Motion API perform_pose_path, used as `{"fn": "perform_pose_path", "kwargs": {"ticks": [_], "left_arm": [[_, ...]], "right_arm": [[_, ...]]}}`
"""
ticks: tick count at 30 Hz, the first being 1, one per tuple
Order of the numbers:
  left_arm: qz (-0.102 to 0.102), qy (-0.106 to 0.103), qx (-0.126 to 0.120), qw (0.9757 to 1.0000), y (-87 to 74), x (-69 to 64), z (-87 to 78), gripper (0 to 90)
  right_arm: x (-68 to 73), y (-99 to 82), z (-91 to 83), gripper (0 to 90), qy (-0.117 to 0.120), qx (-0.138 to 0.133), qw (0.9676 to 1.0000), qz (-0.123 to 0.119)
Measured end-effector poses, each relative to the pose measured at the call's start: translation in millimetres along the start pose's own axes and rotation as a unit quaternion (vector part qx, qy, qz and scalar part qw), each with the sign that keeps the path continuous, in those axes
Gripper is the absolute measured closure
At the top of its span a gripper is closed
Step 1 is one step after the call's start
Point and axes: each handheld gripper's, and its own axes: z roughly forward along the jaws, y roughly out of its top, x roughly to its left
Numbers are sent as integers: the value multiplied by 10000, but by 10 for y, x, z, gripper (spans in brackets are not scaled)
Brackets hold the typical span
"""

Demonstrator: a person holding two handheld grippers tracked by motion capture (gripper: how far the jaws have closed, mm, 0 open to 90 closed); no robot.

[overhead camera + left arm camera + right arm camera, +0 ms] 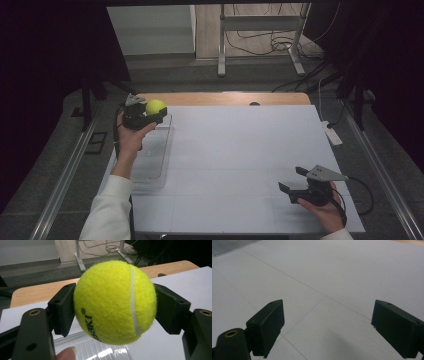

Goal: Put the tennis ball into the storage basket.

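The left tongs (pixel 148 116) were clamped on a tennis ball (pixel 155 106), the two black blocky pads pressing its sides at 9 and 3 o'clock in the left gripper view. The ball (pixel 115 301) was a fuzzy yellow-green sphere with a white curved seam running down its right half and dark printed lettering low on its left, too turned about to read with any certainty. It was held off the surface, at about 10 o'clock on the desk (pixel 240 165) in the high view, over the far end of a clear plastic tray (pixel 152 160). That tray was a long, shallow, glossy rectangle with rounded corners, lying along the desk's left edge; its ribbed, shiny floor (pixel 100 350) showed beneath the ball, beside what appeared to be a fingertip (pixel 66 354) at the bottom edge.

The desk top was a smooth, matte white sheet scored with thin straight lines into large panels, with a strip of pale wood (pixel 225 98) showing along its far edge.

The right tongs (pixel 295 181) sat at about 4 o'clock on the desk, held in the person's right hand (pixel 325 207) with a grey three-cornered plate (pixel 325 173) on top. Their jaws stood well apart with nothing between them; the matte black wedge-shaped pads (pixel 268 325) hung over bare white surface.
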Motion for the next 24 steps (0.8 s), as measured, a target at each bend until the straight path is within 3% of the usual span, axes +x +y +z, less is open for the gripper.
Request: {"fn": "perform_pose_path", "kwargs": {"ticks": [24], "left_arm": [[-153, 295, 277, 9991, -46, 246, -22, 268]], "right_arm": [[-5, -1, -5, 115, 3, -7, 10000, 18]]}}
